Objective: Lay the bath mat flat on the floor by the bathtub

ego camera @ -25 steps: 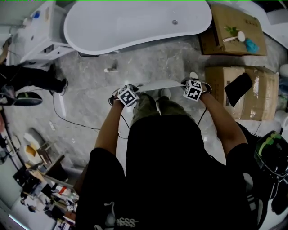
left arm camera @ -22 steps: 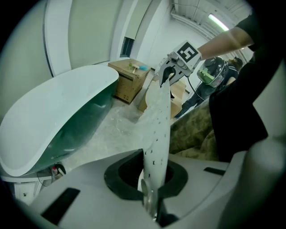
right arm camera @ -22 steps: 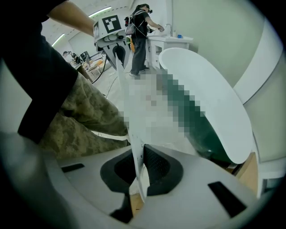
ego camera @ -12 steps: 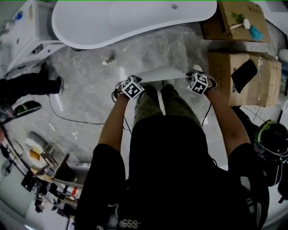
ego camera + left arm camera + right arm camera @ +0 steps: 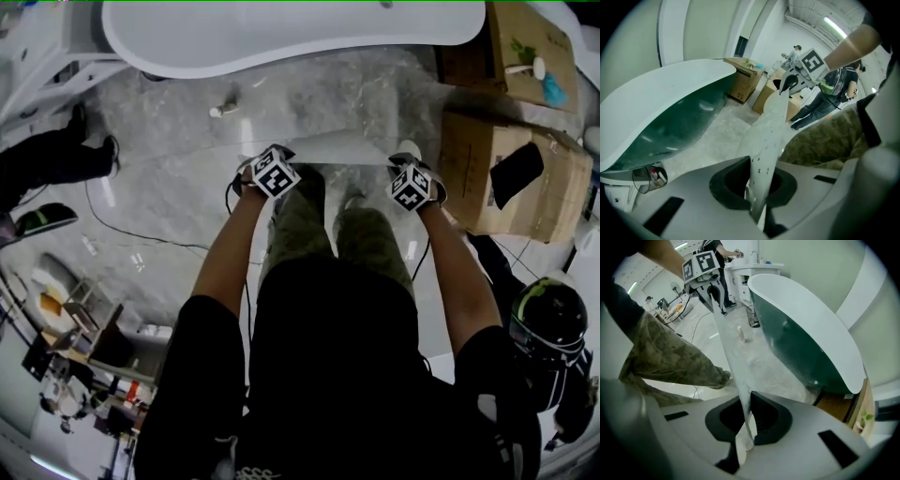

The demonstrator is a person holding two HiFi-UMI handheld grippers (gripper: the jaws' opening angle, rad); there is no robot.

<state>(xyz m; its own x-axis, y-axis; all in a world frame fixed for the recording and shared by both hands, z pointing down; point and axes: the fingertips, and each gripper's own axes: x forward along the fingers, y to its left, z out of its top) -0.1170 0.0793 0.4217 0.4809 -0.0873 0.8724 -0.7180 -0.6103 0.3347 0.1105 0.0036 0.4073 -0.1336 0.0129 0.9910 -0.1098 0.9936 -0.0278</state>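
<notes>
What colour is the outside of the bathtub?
Bathtub outside: dark green, seen best in the right gripper view.

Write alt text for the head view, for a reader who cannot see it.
Seen from above, a person in dark clothes holds a pale bath mat stretched between the left tongs and the right tongs, above a grey marbled floor. A white bathtub runs along the top edge, and cardboard boxes stand at the right.
</notes>
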